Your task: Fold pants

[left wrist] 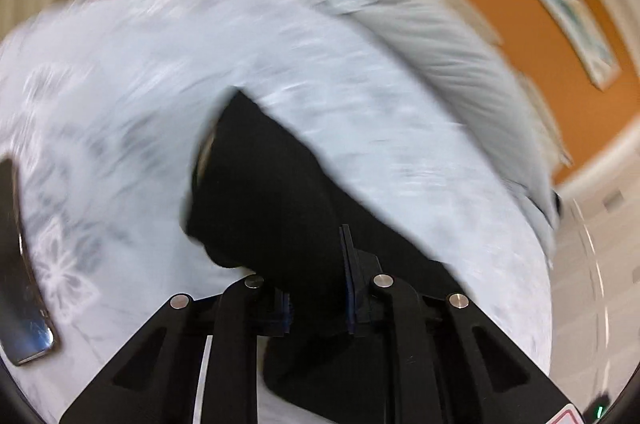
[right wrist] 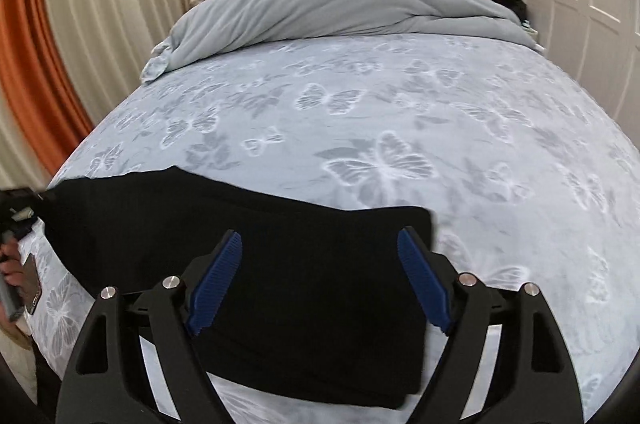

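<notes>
Black pants (right wrist: 256, 264) are lying on the bed (right wrist: 400, 128), folded into a broad band near the front edge of the butterfly-print sheet.

Right gripper (right wrist: 320, 288): fingers (right wrist: 218, 280) are standing wide apart, holding nothing. Both blue pads are hovering over the right portion of the pants, with the garment's right end just beside the right-hand pad. Whether the tips are touching the cloth, I cannot tell.

Left gripper (left wrist: 316, 288): the view is heavily motion-blurred. Its fingers (left wrist: 348, 276) are sitting close together with black fabric bunched between and around them, so they appear to be clamping the pants. The cloth is rising from the fingers and running up-left across the sheet.

In the right wrist view, the pants' left end is stretching toward a hand (right wrist: 12, 274) at the frame edge. A grey duvet (right wrist: 340, 8) is heaped at the head of the bed. A phone (left wrist: 22, 264) is lying on the sheet, left of the pants.
</notes>
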Demonstrator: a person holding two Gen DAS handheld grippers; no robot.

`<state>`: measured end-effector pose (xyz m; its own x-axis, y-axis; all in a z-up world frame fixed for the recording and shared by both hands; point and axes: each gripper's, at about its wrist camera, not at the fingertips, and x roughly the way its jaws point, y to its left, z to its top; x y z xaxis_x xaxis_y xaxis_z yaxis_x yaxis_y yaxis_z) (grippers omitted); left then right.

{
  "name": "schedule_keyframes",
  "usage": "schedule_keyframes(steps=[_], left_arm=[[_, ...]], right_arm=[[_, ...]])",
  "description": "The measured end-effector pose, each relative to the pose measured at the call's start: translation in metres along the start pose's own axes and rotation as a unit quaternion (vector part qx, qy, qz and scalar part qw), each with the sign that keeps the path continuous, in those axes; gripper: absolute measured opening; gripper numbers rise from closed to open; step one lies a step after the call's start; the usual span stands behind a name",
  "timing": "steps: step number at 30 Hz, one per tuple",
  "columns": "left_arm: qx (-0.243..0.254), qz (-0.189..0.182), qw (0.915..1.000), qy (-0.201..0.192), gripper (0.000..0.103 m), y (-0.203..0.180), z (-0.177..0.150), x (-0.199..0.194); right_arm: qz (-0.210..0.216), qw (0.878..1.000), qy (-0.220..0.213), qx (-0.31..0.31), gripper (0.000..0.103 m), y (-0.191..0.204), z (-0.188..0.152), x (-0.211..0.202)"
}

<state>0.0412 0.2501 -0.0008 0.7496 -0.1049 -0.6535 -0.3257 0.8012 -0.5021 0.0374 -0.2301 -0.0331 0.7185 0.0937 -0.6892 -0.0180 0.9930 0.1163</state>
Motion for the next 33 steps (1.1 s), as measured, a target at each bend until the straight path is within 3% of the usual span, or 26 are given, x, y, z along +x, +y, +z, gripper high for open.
schedule_keyframes(steps=[4, 8, 12, 14, 16, 17, 18, 20, 21, 23, 27, 30, 33], left_arm=[[0.089, -0.068, 0.9937, -0.005, 0.015, -0.078, -0.035, -0.022], [0.172, -0.11, 0.9771, 0.061, 0.015, -0.15, -0.097, -0.004], [0.265, -0.088, 0.9474, 0.156, 0.023, -0.205, -0.19, 0.044], [0.299, -0.052, 0.9352, 0.182, 0.026, -0.216, -0.221, 0.067], [0.34, -0.025, 0.931, 0.131, 0.028, -0.226, -0.241, 0.054], [0.348, -0.031, 0.9294, 0.118, 0.044, -0.23, -0.242, 0.045], [0.347, -0.057, 0.9294, 0.114, 0.062, -0.232, -0.239, 0.033], [0.32, -0.117, 0.9355, 0.093, 0.075, -0.227, -0.228, 0.006], [0.314, -0.129, 0.9371, 0.079, 0.083, -0.223, -0.22, -0.004], [0.312, -0.143, 0.9379, 0.05, 0.087, -0.217, -0.208, -0.027], [0.296, -0.096, 0.9501, 0.019, 0.087, -0.199, -0.176, -0.042], [0.278, -0.041, 0.9597, -0.002, 0.087, -0.175, -0.147, -0.034], [0.284, 0.02, 0.9581, -0.027, 0.087, -0.156, -0.126, -0.029]], right_arm=[[-0.016, 1.0, -0.008, 0.025, 0.079, -0.032, -0.002, -0.018], [-0.026, 0.998, -0.007, 0.052, 0.079, -0.06, -0.003, -0.026], [-0.03, 0.997, 0.008, 0.066, 0.079, -0.08, -0.008, -0.025], [-0.019, 0.996, 0.026, 0.082, 0.079, -0.091, -0.012, -0.018], [-0.004, 0.994, 0.04, 0.097, 0.079, -0.097, -0.014, -0.015], [0.001, 0.994, 0.04, 0.1, 0.079, -0.098, -0.015, -0.015], [0.009, 0.994, 0.04, 0.102, 0.079, -0.097, -0.015, -0.016], [0.049, 0.991, 0.045, 0.113, 0.079, -0.093, -0.015, -0.015], [0.067, 0.99, 0.048, 0.117, 0.079, -0.091, -0.014, -0.013], [0.107, 0.985, 0.061, 0.121, 0.079, -0.079, -0.015, -0.005], [0.147, 0.978, 0.096, 0.109, 0.079, -0.044, -0.018, 0.019], [0.15, 0.977, 0.125, 0.09, 0.079, -0.016, -0.022, 0.041], [0.159, 0.97, 0.157, 0.093, 0.079, 0.005, -0.028, 0.068]])
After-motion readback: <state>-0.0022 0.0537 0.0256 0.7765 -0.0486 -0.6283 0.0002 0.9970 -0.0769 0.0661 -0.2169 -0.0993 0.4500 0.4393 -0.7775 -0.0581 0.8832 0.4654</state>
